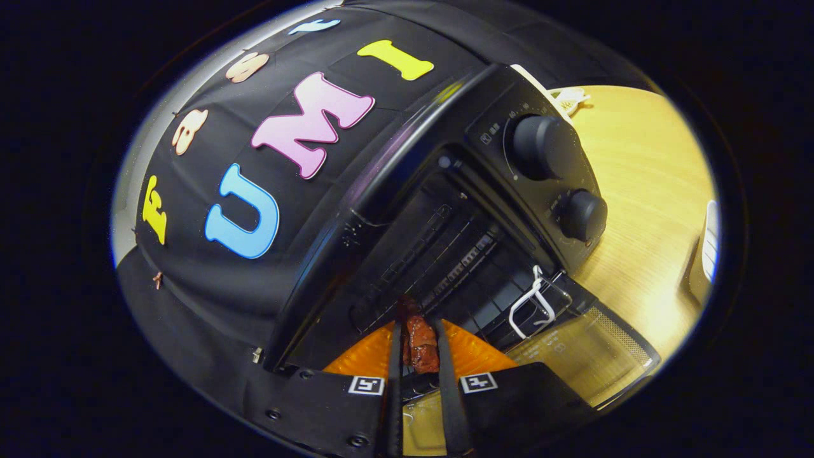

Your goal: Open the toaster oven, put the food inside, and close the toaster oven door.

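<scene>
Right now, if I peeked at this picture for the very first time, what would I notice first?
You'd spot the black toaster oven with its glass door hanging open on the wooden table, two round knobs beside the opening. Then the claw pinching a reddish-brown piece of food between its fingers, right at the oven's mouth, with the wire rack just beyond.

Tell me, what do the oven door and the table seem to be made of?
Toaster oven door: likely clear glass; the table shows through it. Table: pale wood or laminate, grain lines. The gripper is shut on reddish-brown food.
</scene>
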`<control>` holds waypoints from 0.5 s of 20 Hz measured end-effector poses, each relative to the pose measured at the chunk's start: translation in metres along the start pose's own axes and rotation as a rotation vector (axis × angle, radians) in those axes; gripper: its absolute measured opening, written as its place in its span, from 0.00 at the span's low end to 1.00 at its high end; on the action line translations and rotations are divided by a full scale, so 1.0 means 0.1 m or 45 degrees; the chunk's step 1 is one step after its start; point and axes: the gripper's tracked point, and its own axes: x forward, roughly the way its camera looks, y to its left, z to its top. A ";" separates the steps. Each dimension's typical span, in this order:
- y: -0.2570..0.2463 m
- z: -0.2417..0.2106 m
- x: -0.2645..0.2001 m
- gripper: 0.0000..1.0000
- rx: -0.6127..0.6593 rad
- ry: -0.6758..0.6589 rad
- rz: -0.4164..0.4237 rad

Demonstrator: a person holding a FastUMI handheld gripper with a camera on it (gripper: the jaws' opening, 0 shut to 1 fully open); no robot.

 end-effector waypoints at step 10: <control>0.07 0.05 -0.53 0.98 -0.403 0.059 0.012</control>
